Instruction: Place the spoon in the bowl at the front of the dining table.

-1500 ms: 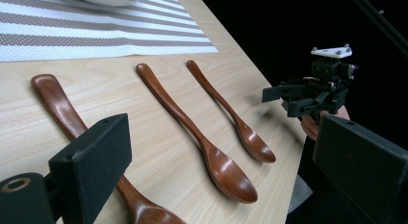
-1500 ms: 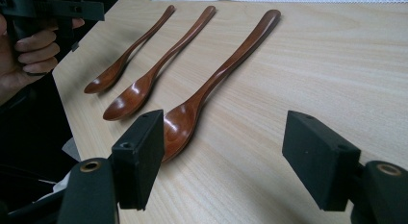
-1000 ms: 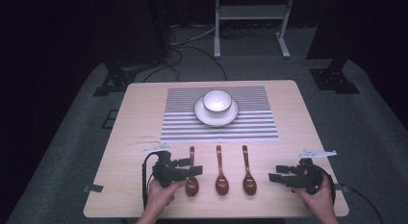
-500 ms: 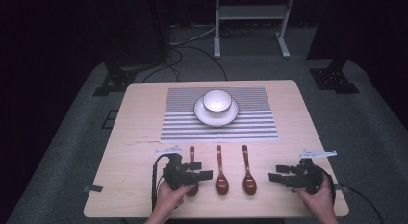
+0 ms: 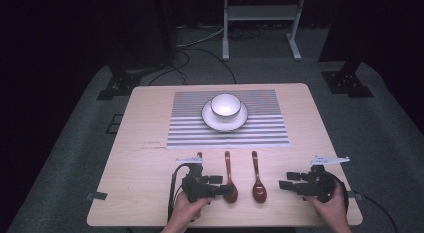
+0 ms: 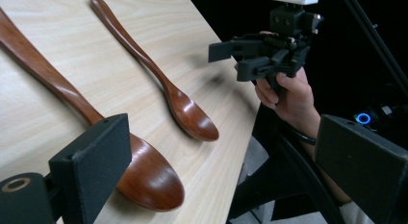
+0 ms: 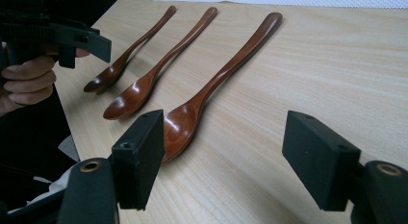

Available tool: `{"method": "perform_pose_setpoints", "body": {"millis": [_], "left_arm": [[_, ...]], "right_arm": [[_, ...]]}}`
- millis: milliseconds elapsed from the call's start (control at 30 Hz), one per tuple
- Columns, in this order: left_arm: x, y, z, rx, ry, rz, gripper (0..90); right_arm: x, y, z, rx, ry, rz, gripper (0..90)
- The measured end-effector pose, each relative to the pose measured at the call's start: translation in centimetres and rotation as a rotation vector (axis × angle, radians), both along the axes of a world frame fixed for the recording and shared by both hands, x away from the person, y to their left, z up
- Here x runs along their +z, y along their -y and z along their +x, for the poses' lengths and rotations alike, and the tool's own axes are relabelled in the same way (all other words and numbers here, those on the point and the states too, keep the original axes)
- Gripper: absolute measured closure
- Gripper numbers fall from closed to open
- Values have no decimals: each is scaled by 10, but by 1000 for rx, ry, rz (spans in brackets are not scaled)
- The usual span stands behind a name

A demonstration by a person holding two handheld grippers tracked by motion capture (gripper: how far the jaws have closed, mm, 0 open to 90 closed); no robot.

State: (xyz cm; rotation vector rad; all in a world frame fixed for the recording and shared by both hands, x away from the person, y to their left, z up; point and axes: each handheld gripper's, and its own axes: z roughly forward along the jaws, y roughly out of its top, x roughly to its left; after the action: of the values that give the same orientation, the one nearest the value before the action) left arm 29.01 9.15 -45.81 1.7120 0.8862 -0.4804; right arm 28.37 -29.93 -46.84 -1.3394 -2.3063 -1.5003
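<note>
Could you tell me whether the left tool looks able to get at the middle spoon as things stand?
Probably yes: the left tool is open and right beside the middle spoon, with nothing lying between them.

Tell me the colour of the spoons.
The spoons are glossy reddish-brown wood, clearest in the right gripper view.

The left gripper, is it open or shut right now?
Open. In the left gripper view the left gripper has its two black jaws wide apart, holding nothing, with the bowl of a wooden spoon beside the near jaw.
</note>
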Motion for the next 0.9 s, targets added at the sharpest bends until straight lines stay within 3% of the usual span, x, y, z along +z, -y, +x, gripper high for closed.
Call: {"method": "perform_pose_setpoints", "body": {"millis": [900], "left_arm": [[-12, 25, -11, -101, -68, 35, 52]], "right_arm": [[-1, -1, 1, 7, -8, 5, 300]]}}
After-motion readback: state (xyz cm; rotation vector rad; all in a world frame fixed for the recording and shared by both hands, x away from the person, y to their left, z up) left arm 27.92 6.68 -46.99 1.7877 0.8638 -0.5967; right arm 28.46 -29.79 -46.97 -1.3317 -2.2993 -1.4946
